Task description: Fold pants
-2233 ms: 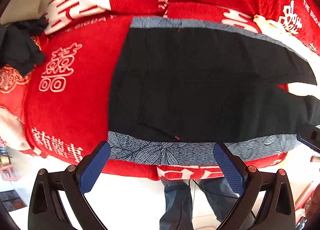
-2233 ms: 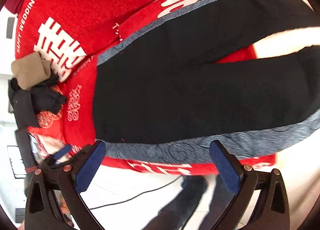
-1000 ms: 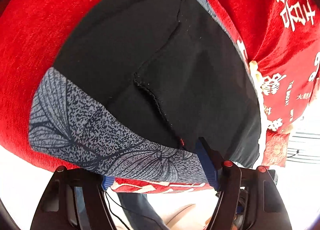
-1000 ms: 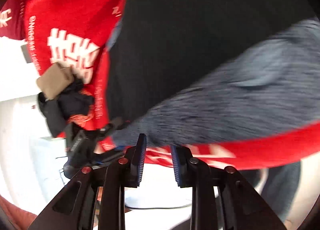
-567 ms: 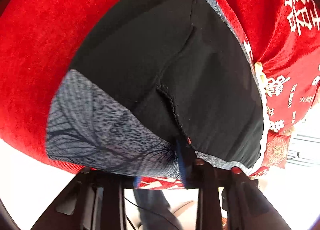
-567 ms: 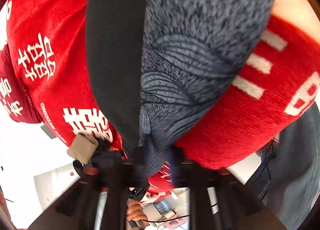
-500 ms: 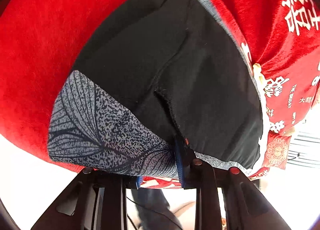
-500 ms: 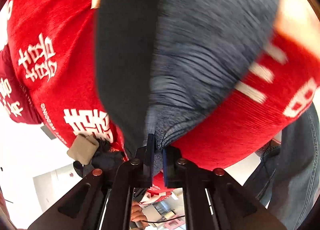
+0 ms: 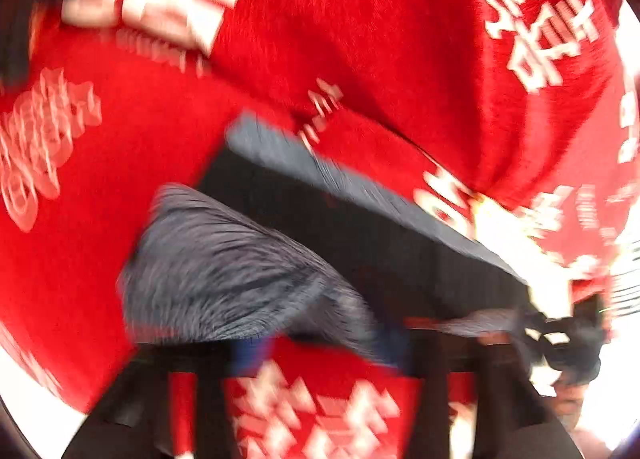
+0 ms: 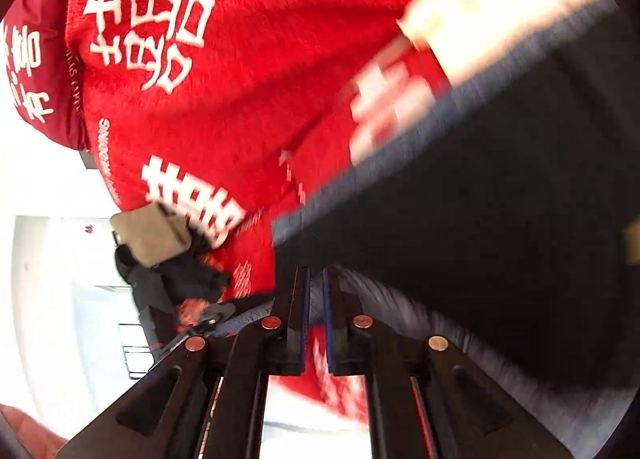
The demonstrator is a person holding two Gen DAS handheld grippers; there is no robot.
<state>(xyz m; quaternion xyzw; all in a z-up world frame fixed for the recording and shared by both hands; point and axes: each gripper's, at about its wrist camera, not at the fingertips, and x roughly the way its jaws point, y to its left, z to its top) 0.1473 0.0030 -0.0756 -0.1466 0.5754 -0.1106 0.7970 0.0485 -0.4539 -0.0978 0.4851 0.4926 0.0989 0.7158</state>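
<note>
We hold the pants by their near edge in both claws. Our right claw is drawn narrow, with a fold of the grey leaf-print trim pinched between its blue pads; the black cloth spreads ahead and to the right of it over the red blanket. Gripping at the edge rather than mid-panel makes sense to us: it lets the near side be carried over the far side in one sheet, so the fold line stays straight.

In the left wrist view the trim rises as a lifted flap just ahead of our left claw, with the black body of the pants lying beyond it and to the right. The blur is heavy here. We make out only smears of blue where the pads should be, and the cloth appears to run into them, but we cannot tell how far this claw is closed or whether it truly has the trim.

Ahead and to the left of the right claw sit a tan bundle and dark clothes, well apart from the pants. The pant legs are cut off at the frame edge. What lies under the blanket is hidden.
</note>
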